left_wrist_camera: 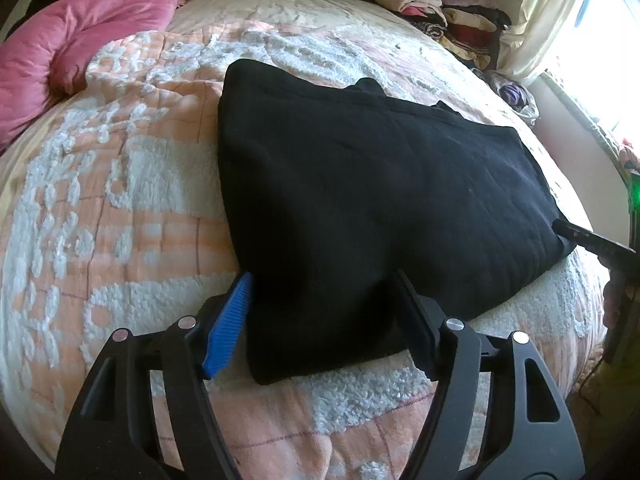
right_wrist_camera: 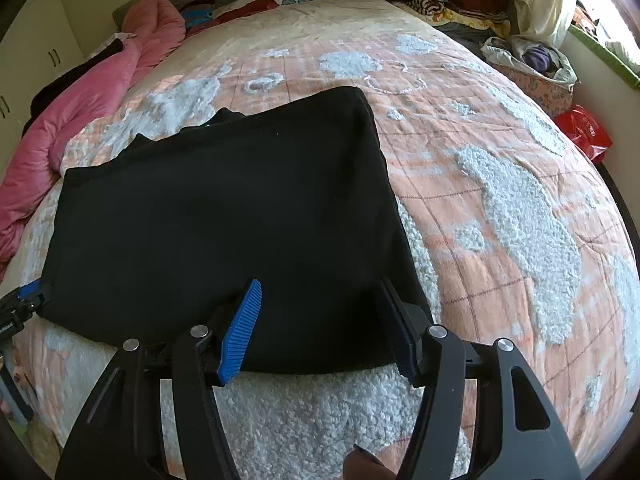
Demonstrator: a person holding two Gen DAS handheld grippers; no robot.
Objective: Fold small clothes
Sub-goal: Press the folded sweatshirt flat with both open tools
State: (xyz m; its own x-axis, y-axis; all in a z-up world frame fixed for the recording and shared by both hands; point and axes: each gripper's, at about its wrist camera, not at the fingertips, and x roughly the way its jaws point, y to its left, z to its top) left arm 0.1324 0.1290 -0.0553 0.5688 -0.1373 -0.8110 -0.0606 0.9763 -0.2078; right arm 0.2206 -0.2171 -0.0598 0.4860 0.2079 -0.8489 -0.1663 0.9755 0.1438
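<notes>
- Your left gripper (left_wrist_camera: 324, 312) is spread wide at the near left corner of the black garment (left_wrist_camera: 380, 200), one blue-padded finger (left_wrist_camera: 228, 328) just outside the cloth's left edge and the other resting over the fabric; nothing is pinched.
- Your right gripper (right_wrist_camera: 320, 320) is spread just as wide at the garment's (right_wrist_camera: 224, 220) near edge close to its right corner, both fingers lying over the cloth without clamping it.
- From the left wrist view, the tip of the right gripper shows at the garment's far-right corner, touching or just beside the fabric; you cannot tell which.
- The garment lies folded flat in a rough rectangle on the bedspread (left_wrist_camera: 120, 200), its near edge straight, its left and right edges clean, and its far edge uneven, with small bumps of fabric poking out.
- You have bare peach-and-white bedspread (right_wrist_camera: 500, 200) open on both sides of the garment and a broad stretch beyond its far edge.
- A pink quilt (left_wrist_camera: 80, 48) is bunched along the far left of the bed, well apart from the garment.
- Stacked clothes (left_wrist_camera: 440, 8) sit at the far right corner of the bed near a pale curtain (left_wrist_camera: 548, 20).
- A red bag (right_wrist_camera: 588, 136) and a bin of cloth (right_wrist_camera: 536, 64) sit off the bed's right edge.
</notes>
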